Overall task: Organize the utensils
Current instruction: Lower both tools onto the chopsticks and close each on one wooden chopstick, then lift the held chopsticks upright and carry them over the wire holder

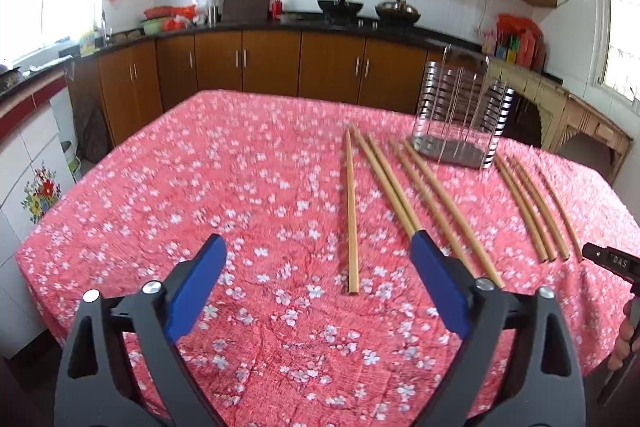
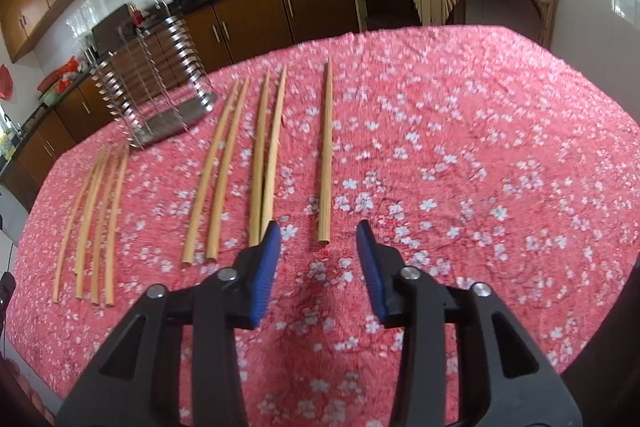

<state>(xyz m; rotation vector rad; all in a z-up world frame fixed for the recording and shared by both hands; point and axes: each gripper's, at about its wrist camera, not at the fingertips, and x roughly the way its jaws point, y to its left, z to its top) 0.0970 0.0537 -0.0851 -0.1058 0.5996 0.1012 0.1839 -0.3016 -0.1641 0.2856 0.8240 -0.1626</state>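
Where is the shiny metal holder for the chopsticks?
The metal holder stands upright at the far side of the table, just behind the rows of chopsticks; the right wrist view shows it far left.

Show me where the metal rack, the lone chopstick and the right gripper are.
metal rack (image 2: pixel 160 83): right wrist view, on its wire side.
lone chopstick (image 2: pixel 326 155): right wrist view, mid-shaft.
right gripper (image 2: pixel 318 259): right wrist view, midway between its blue fingertips.

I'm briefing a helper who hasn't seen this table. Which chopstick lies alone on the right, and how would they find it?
Start at the metal rack on the pink floral tablecloth. Going right past the bunch of four and two pairs, the last stick is the single chopstick. It alone has no partner beside it, just ahead of the open right tongs.
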